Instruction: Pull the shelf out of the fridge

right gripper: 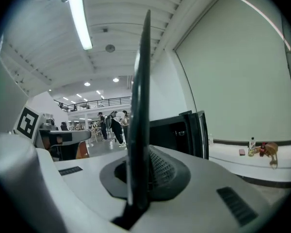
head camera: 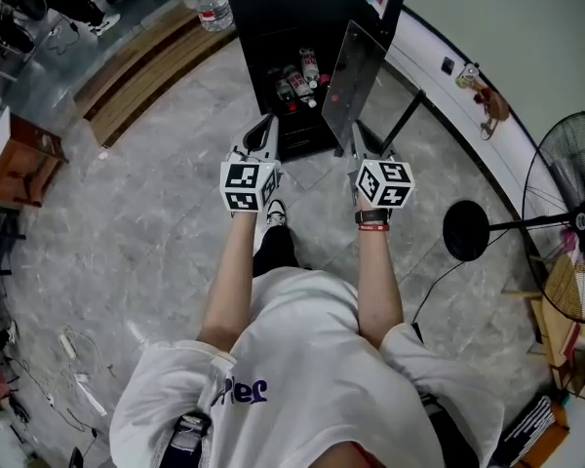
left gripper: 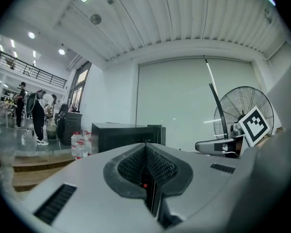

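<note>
Black box-shaped fridge (head camera: 292, 8): upper centre of the head view, door open on its right side.
Flat dark glass shelf (head camera: 354, 71): out of the fridge, tilted up on edge just right of the opening.
Right gripper (head camera: 358, 144): centre right, jaws clamped on the shelf's lower edge.
Left gripper (head camera: 263, 136): centre left, jaws pressed together with nothing between them, apart from the shelf.
Small drink bottles (head camera: 297, 78): lying inside the fridge.
</note>
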